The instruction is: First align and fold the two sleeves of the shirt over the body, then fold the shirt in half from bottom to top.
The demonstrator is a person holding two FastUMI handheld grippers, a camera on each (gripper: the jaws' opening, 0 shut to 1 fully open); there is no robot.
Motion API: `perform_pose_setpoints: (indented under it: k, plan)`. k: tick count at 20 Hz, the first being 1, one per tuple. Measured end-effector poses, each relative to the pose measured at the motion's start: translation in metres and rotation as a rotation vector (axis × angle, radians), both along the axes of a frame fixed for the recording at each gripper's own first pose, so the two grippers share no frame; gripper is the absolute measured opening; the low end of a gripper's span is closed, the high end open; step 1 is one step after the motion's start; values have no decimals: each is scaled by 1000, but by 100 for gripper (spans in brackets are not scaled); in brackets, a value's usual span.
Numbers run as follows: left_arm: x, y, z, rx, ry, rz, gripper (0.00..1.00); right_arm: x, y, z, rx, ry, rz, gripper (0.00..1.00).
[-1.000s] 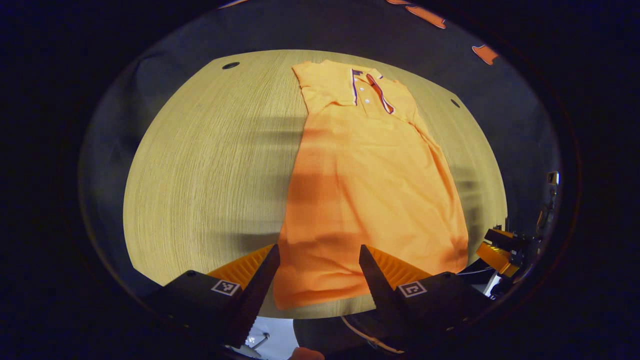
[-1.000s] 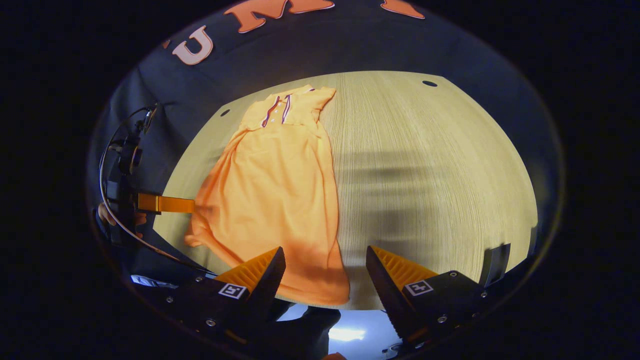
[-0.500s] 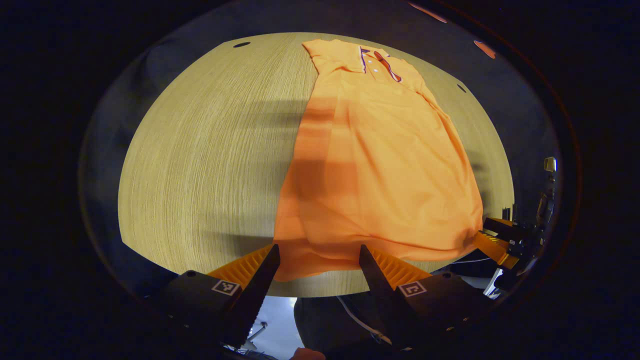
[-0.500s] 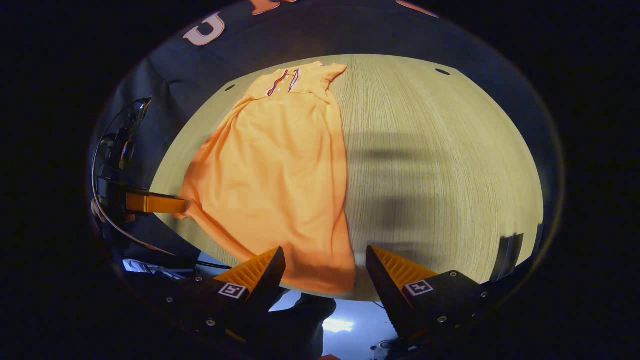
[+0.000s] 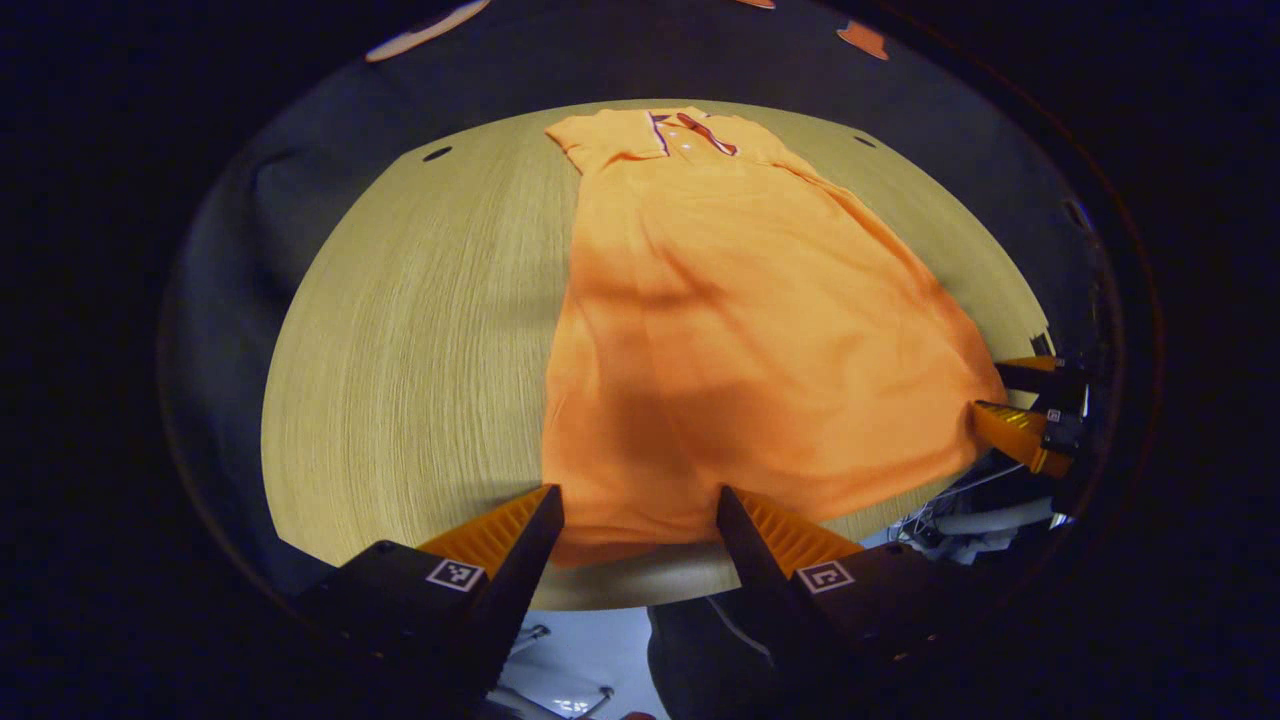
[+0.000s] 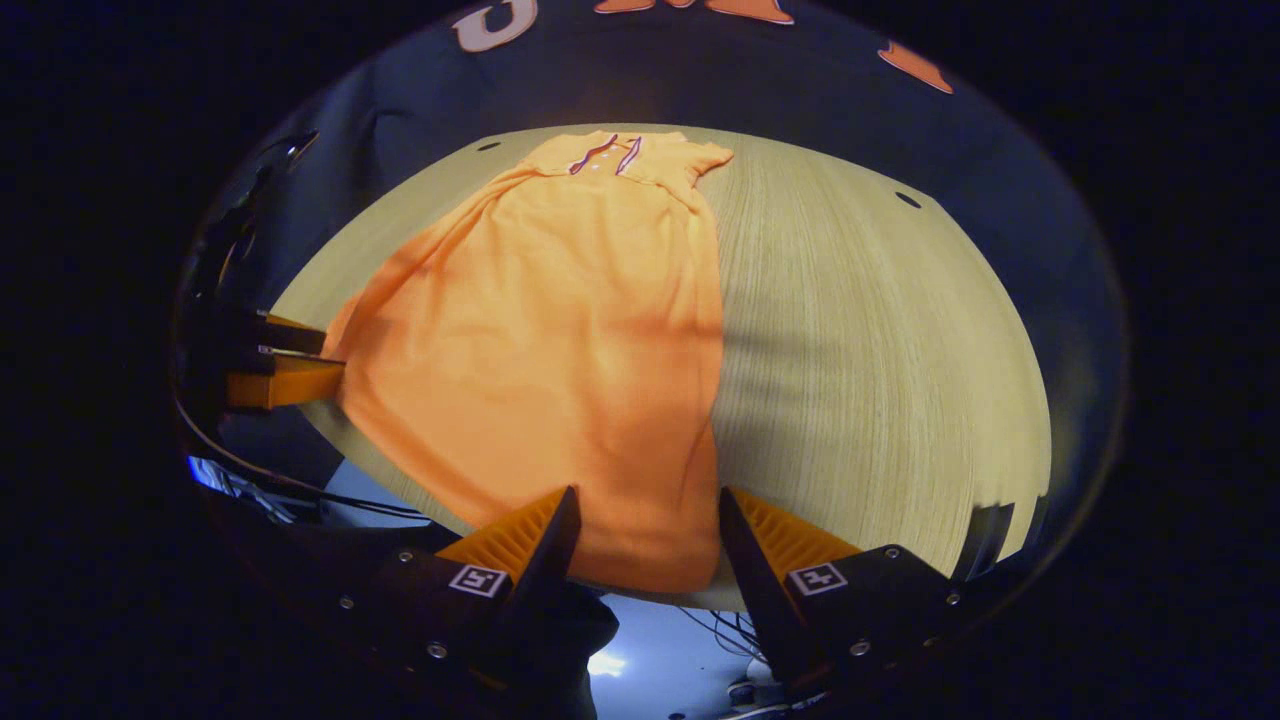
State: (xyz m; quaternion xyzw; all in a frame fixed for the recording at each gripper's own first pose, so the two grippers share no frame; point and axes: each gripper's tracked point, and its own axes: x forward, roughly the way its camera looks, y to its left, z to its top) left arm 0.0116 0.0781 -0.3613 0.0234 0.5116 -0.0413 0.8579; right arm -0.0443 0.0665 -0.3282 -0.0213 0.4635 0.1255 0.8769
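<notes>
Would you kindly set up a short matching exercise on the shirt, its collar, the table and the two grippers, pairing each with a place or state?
Things:
1. shirt
2. collar
3. table
4. left gripper and right gripper

Descriptions:
A. pale wood grain, bearing the garment
B. jaws open at the near hem
C. at the far end, with dark trim
D. orange, lying flat, sleeves folded in

Pairs: 1-D, 2-C, 3-A, 4-B
</notes>
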Motion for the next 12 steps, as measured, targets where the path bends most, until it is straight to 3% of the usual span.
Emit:
perform_pose_setpoints:
  k: [1, 2, 3, 4, 5, 6, 7, 8, 12]
  plan:
    - [-1, 1, 0, 0, -21, 20, 96, 3, -1, 0, 8, -10, -21, 82]
    - [2, -1, -2, 3, -42, 26, 93, 6, -3, 1, 13, -19, -44, 66]
    - [2, -2, 1, 6, -61, 38, 91, 11, -4, 2, 25, -35, -72, 58]
    - [5, -5, 2, -5, -84, 48, 89, 13, -5, 1, 36, -44, -98, 38]
    - [10, -7, 0, -12, -114, 64, 88, 13, -3, 1, 55, -42, -112, 29]
    - [15, -12, -4, -19, -132, 61, 56, 15, -1, 1, 65, -43, -109, 22]
    - [18, -16, 0, -21, -152, 64, 45, 18, 0, 1, 79, -47, -119, 22]
    - [20, -18, -1, -9, -146, 67, 13, 19, 2, 2, 109, -46, -148, 9]
    - [22, -23, 2, -41, -149, 81, 3, 16, 19, 6, 247, 14, -178, 8]
